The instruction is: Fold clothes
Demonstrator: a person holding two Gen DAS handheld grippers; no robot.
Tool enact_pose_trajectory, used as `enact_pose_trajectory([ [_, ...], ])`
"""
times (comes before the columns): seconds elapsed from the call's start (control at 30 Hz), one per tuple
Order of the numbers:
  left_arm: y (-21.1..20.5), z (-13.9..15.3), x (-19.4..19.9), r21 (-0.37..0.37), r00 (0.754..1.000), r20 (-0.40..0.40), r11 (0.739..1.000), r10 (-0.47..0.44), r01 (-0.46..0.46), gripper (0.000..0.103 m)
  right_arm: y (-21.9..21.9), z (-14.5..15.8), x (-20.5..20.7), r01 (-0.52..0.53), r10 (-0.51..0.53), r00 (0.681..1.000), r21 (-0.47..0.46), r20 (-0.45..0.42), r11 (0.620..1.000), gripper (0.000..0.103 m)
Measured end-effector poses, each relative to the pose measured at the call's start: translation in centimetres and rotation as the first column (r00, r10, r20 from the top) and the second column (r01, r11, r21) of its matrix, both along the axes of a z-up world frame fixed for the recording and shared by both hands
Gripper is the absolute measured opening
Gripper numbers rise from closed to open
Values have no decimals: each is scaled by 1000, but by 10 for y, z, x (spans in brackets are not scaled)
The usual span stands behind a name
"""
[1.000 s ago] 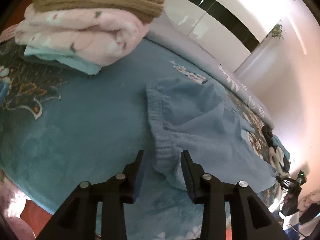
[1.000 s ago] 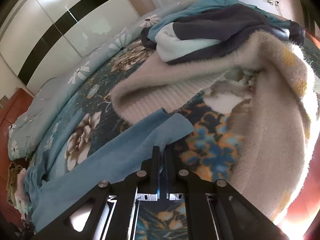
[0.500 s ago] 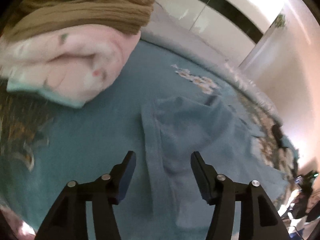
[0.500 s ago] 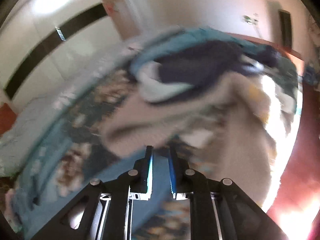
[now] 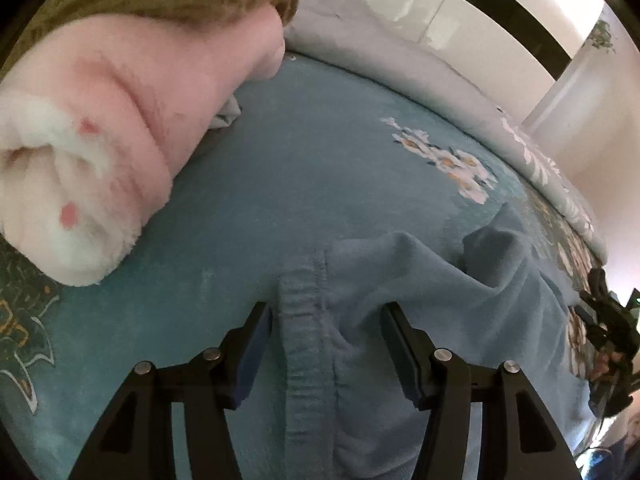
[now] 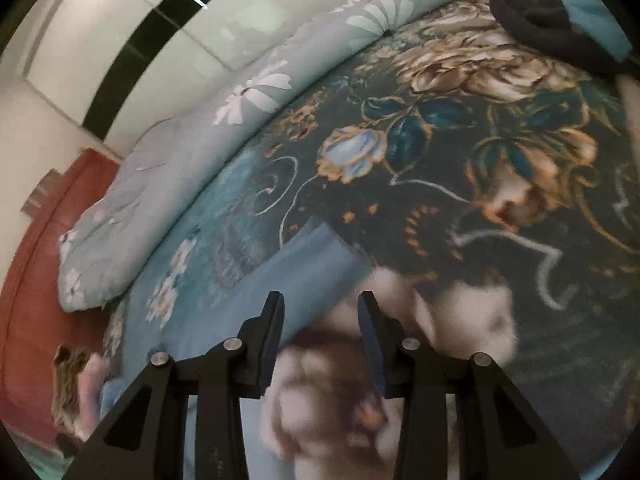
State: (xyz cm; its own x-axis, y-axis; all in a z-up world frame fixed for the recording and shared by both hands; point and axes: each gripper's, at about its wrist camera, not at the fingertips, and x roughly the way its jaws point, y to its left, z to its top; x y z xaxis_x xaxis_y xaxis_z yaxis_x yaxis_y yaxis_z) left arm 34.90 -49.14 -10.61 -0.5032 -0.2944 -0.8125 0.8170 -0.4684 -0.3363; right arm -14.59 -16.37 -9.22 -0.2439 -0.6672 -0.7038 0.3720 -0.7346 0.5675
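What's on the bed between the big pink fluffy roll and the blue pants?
Nothing but bare teal bedspread. In the left wrist view, that open stretch separates the pink roll from the waistband of the blue pants.

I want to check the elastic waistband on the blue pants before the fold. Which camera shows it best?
The left wrist view: the gathered waistband runs between the open fingers of the left hand-held gripper, close and fairly sharp. The right wrist view shows only the blue pants as a flat leg end, no waistband.
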Motion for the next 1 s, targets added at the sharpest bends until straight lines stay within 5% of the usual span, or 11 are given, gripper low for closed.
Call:
enact_pose_trajectory([
  [0.17,-1,0,-4,-1,1000,18,1000,-22,22,61,-15,-5,-7,35,-35,999,-13,-6,999,39],
  [0.27,-2,0,-9,-3,999,27,1000,-31,31,61,-20,-1,-11,24,-24,1000,-25,-1,999,5],
  [0.33,-3,0,-9,2,999,24,999,-34,34,61,-23,8,-13,3,-3,1000,-28,-21,1000,5],
  [0.5,-3,-2,-6,12,999,20,999,-32,31,61,-8,59,-13,-55,48,978,-33,-201,998,4],
  [0.6,1,-4,-8,13,999,23,999,-39,39,61,31,96,-18,5,-19,930,-38,-368,999,4],
  [0.67,3,-5,-8,13,999,19,999,-43,43,62,62,104,-27,81,-81,911,-18,-405,997,4],
  [1.0,10,-4,-19,27,997,24,997,-67,67,67,149,24,-43,216,-199,963,81,-179,973,6],
])
